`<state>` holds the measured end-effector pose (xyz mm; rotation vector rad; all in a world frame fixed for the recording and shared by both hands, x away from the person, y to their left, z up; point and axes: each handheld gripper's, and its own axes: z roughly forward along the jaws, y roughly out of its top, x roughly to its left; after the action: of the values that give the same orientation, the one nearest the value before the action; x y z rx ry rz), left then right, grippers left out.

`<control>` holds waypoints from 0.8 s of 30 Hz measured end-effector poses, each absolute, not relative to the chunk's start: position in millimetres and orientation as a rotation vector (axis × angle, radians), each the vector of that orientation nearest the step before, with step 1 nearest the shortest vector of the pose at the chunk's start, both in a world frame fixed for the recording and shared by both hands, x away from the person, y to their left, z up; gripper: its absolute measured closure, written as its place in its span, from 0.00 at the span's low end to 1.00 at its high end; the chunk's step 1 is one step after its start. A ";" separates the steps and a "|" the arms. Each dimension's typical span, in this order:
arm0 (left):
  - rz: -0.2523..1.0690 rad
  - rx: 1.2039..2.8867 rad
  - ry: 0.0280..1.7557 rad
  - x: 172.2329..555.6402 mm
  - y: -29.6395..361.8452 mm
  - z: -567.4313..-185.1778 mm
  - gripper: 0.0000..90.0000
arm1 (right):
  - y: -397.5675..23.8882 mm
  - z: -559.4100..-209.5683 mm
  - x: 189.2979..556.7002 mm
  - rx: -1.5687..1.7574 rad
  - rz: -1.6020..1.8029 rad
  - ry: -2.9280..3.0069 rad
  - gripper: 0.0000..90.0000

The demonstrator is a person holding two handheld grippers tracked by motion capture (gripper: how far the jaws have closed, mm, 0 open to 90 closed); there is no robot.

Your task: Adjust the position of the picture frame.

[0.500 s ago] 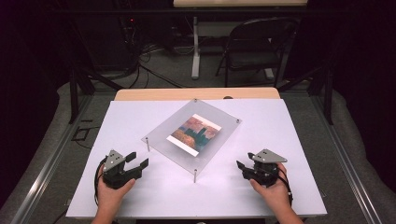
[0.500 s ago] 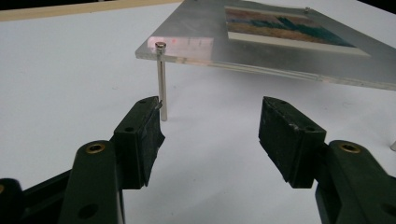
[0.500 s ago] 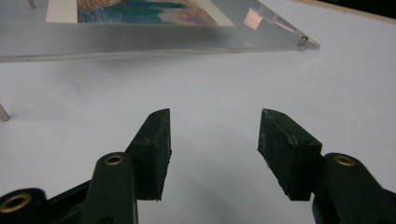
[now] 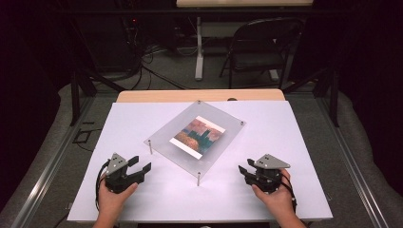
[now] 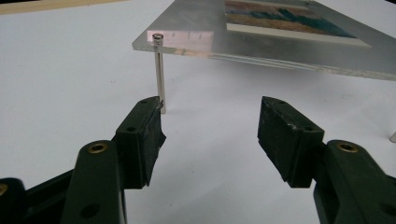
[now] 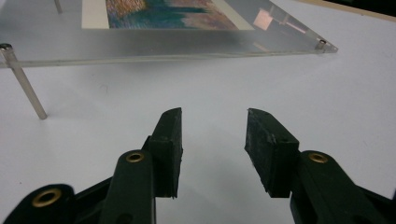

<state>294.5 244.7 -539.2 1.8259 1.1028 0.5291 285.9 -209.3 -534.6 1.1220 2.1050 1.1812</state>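
A clear acrylic plate stands on thin metal legs in the middle of the white table, turned like a diamond, with a colourful picture on it. My left gripper rests near the table's front left, open and holding nothing, pointing at the plate's left corner leg. My right gripper sits at the front right, open and holding nothing, facing the plate's near edge. Another leg shows to its left.
A wooden strip runs along the table's far edge. Behind it stand a black folding chair and a table stand with cables on the floor. A metal rail lies along the table's left side.
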 end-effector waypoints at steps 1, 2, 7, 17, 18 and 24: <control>0.527 1.826 1.110 294.9 245.2 -539.4 0.44 | -210.1 -534.2 285.7 1.120 1.195 2.100 0.62; 0.509 1.834 1.110 295.9 245.8 -540.5 0.46 | -210.8 -534.5 285.6 1.121 1.205 2.096 0.63; 0.495 1.846 1.112 297.0 247.3 -543.0 0.47 | -210.9 -535.2 285.8 1.140 1.211 2.114 0.69; 0.470 1.844 1.162 311.9 250.6 -547.1 0.56 | -209.6 -535.6 286.6 1.135 1.221 2.120 0.69; 0.458 1.837 1.172 315.5 250.8 -547.0 0.56 | -209.6 -535.6 286.6 1.135 1.221 2.120 0.69; 0.427 1.834 1.187 337.8 252.8 -548.9 0.63 | -211.8 -536.9 288.4 1.160 1.248 2.118 0.68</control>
<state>337.8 252.8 -548.9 1.8340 1.1872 0.4271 288.4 -211.8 -536.9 1.1599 2.1182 1.2482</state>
